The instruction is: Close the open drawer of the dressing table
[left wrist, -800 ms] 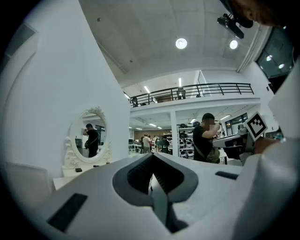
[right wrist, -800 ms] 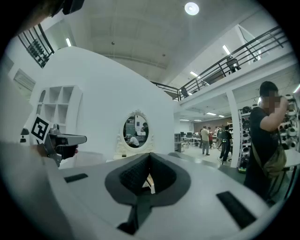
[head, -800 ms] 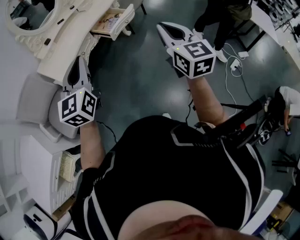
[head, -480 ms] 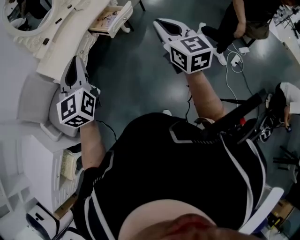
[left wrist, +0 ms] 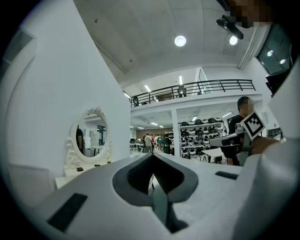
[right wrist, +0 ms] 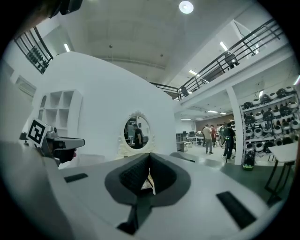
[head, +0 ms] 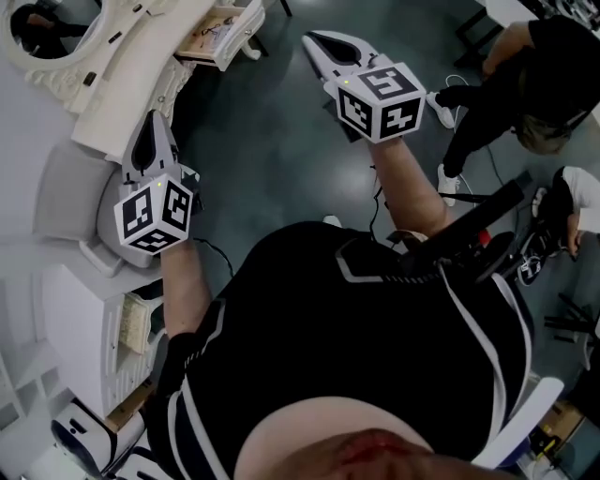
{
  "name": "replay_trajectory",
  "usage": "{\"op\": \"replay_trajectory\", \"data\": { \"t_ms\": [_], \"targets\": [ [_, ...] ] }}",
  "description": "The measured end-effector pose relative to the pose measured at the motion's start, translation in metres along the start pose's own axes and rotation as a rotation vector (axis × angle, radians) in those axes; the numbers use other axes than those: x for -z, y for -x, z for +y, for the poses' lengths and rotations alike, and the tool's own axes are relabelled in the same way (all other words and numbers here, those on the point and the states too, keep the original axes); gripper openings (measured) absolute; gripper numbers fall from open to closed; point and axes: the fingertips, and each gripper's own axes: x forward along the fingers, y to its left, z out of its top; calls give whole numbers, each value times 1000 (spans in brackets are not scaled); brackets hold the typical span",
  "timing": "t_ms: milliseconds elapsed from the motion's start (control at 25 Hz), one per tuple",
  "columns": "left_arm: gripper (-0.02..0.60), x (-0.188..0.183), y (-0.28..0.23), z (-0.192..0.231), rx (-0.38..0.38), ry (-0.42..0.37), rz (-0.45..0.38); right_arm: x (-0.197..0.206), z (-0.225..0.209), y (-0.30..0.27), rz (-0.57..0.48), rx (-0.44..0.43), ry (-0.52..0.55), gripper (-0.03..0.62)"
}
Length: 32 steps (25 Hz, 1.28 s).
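The white dressing table (head: 122, 89) stands at the upper left of the head view, its oval mirror (head: 52, 28) at the corner. Its drawer (head: 223, 26) is pulled out at the top edge, with small items inside. My left gripper (head: 153, 122) is shut and empty beside the table's near end. My right gripper (head: 319, 39) is shut and empty too, held over the dark floor to the right of the drawer and apart from it. The left gripper view shows the left gripper (left wrist: 152, 176) with its jaws together. In the right gripper view, the right gripper (right wrist: 149, 177) points toward the mirror (right wrist: 136, 132).
A grey padded seat (head: 64, 199) and a white shelf unit (head: 80, 328) sit at the left. A person in black (head: 534, 66) crouches at the upper right. Black equipment (head: 487, 234) and cables lie on the floor to the right.
Both grippers have drifted slightly toward the drawer, which now sits nearer the top edge of the view. The bystander at the upper right has moved right and bent down.
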Motion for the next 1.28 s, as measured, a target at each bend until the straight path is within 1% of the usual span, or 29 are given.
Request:
{"op": "replay_trajectory", "data": {
  "t_ms": [240,480,800,1040,1200,1280],
  "targets": [
    [3,5,-10,-19,-12,-2,11,5,-16,2,-5,-30,-7,5],
    [3,10,-28,-52,-15,-13,7,5,-45,14,-31,-55,-4,5],
    [3,23,-56,-90,-13,-9,23,11,-77,21,-33,-99,20,5],
    [4,42,-85,-86,-10,11,40,20,-90,-3,-22,-103,17,5],
    [4,46,-112,-74,27,-10,46,19,-92,-29,-17,-98,35,6],
    [3,42,-126,-62,42,-18,31,16,-92,-46,-15,-93,49,5]
  ]
}}
